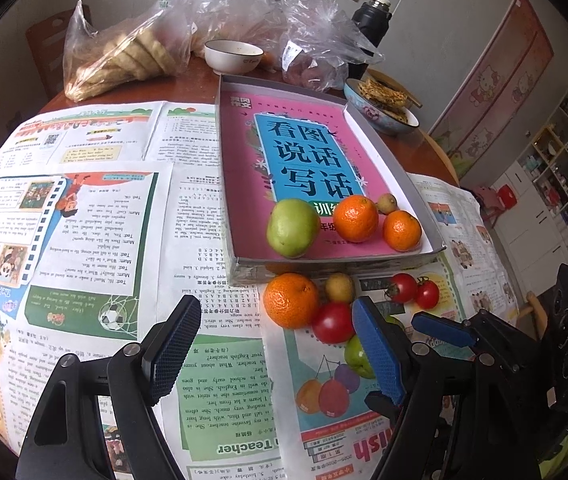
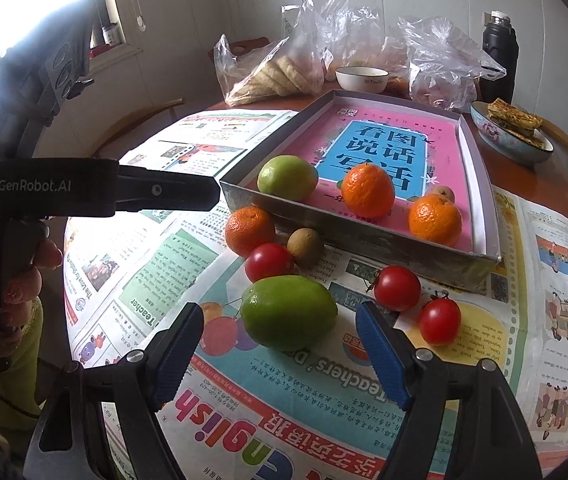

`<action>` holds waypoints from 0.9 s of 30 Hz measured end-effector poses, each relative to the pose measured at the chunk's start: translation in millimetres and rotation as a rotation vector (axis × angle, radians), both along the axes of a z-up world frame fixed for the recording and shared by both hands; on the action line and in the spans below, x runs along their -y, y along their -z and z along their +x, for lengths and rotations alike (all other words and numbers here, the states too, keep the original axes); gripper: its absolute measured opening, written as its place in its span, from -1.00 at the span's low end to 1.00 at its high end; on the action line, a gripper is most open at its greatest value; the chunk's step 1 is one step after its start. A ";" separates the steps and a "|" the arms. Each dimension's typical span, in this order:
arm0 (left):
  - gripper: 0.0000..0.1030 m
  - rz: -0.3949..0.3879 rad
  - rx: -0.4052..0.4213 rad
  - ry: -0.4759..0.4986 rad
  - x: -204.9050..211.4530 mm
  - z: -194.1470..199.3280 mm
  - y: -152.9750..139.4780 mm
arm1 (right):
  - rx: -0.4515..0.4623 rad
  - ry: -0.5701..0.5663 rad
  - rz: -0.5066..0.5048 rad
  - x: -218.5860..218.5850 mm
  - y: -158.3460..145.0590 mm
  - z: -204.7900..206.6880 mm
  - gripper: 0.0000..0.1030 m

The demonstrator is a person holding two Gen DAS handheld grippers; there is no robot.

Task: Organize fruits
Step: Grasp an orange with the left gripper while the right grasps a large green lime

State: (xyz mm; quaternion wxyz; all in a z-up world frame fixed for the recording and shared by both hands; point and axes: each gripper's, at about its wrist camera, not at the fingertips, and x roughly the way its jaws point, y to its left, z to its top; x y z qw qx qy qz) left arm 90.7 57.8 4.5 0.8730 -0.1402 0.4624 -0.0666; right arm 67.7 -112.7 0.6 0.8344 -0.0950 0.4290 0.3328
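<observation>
A round table (image 2: 556, 184) covered in newspaper holds a shallow box (image 2: 364, 236) already containing a green fruit, two oranges and a small brown fruit. Loose in front lie a green fruit (image 2: 290, 312), orange (image 2: 250, 230), three tomatoes and a brown fruit. The right gripper (image 2: 280, 354), spread and empty, frames the loose green fruit, likely next; the neighbouring tomato (image 2: 397, 288) crowds it. The left gripper (image 1: 276, 346) hangs spread near the orange.

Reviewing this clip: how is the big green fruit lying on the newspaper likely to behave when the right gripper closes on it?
The green fruit looks smooth and egg-shaped, so it may roll or squirt sideways on the newspaper. It appears firm, probably not crushing. The right gripper stands open, likely wide enough.
</observation>
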 end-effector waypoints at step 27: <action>0.30 -0.106 -0.098 -0.002 14.0 33.5 39.2 | -0.004 -0.012 -0.038 -10.6 17.1 4.5 0.45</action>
